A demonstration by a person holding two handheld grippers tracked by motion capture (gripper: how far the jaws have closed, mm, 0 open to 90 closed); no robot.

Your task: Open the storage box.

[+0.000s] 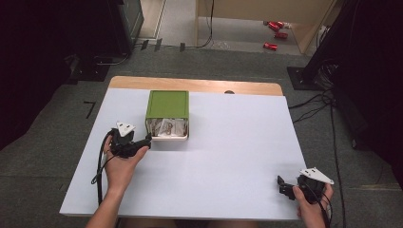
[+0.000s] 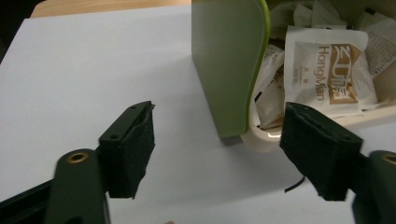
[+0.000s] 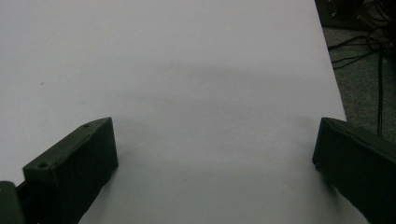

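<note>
We see one green box [image 1: 167,105] of sachets [image 2: 327,74], our left gripper [image 1: 142,141] gaping beside it, our right gripper [image 1: 282,185] gaping too.

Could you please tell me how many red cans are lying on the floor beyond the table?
4: three red cans clustered by the wooden partition at top right, one slightly nearer the table. More may be hidden.

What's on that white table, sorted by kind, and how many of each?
Green box: 1
Cream tray sticking out of the box, full of paper sachets too jumbled to count: 1
Handheld grippers, left gripper and right gripper: 2
Total: 4, leaving the sachets aside
</note>
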